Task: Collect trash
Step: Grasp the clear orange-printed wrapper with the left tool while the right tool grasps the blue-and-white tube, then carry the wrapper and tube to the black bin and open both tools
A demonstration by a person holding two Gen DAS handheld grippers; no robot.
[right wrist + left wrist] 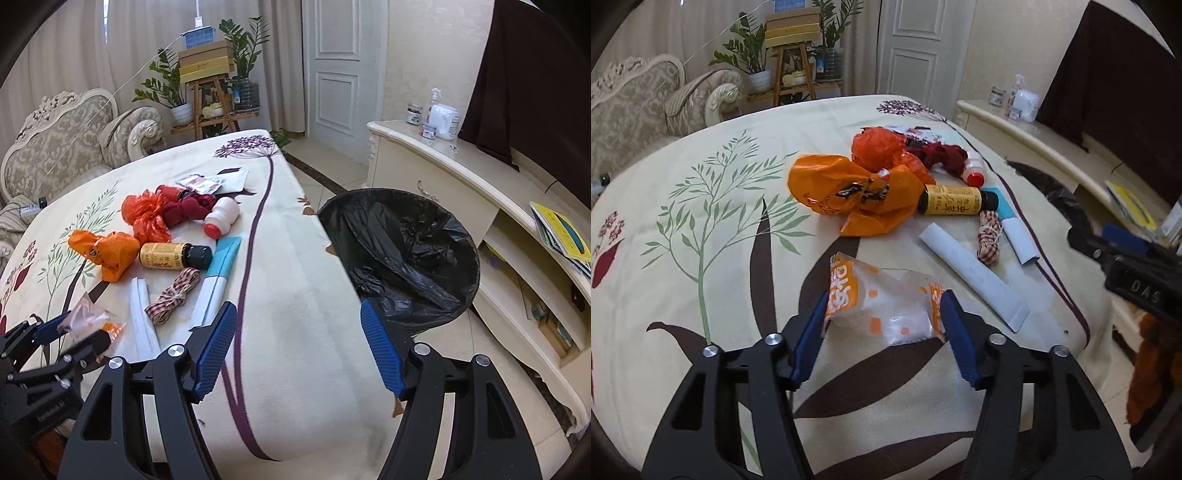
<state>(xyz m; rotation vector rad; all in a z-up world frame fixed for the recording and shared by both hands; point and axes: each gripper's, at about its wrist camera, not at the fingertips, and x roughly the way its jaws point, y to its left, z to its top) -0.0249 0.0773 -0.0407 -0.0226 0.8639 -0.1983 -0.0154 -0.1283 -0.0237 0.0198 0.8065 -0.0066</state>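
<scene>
A clear plastic wrapper with orange print (882, 299) lies on the floral tablecloth (701, 221), between the open blue fingers of my left gripper (884, 308); the jaws stand on either side of it, not closed. Behind it lie an orange plastic bag (849, 192), a crumpled red-orange bag (882, 147), a yellow-labelled dark bottle (956, 200), a small white bottle with red cap (973, 171), a checked ribbon bundle (990, 236) and a white paper strip (975, 275). My right gripper (299, 332) is open and empty over the table edge, beside a black-lined trash bin (402, 254).
A cream cabinet (461, 177) with bottles stands right of the bin. A blue-and-white tube (218, 280), a dark red cloth (188, 210) and printed cards (207, 182) lie on the table. A sofa (62, 147) and plant stand (210, 99) are behind.
</scene>
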